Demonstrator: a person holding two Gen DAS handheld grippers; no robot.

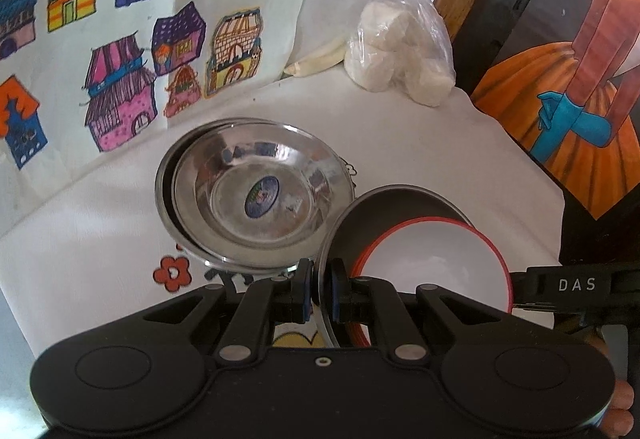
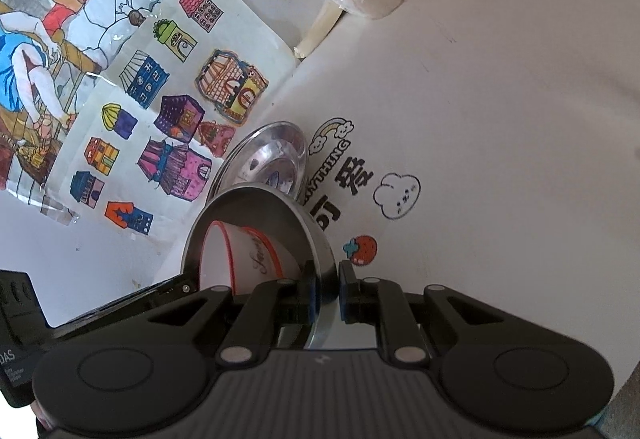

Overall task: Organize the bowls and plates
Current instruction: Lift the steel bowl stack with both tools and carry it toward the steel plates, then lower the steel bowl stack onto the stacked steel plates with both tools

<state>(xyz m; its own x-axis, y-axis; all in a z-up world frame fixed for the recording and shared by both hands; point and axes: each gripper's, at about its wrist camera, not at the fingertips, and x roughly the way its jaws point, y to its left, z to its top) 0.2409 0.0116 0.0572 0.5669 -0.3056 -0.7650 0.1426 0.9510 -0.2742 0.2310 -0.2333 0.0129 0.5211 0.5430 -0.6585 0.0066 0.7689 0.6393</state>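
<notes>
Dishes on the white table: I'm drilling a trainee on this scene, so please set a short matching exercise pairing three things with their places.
Things:
1. white bowl
2. steel plates
3. plastic bag

Places:
A. at the table's far edge
B. inside the metal pan
C. stacked on the table, beside the pan

Pairs: 1-B, 2-C, 3-A

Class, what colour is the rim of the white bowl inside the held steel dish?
Red-orange rim on the white bowl; clearest in the left wrist view.
</notes>
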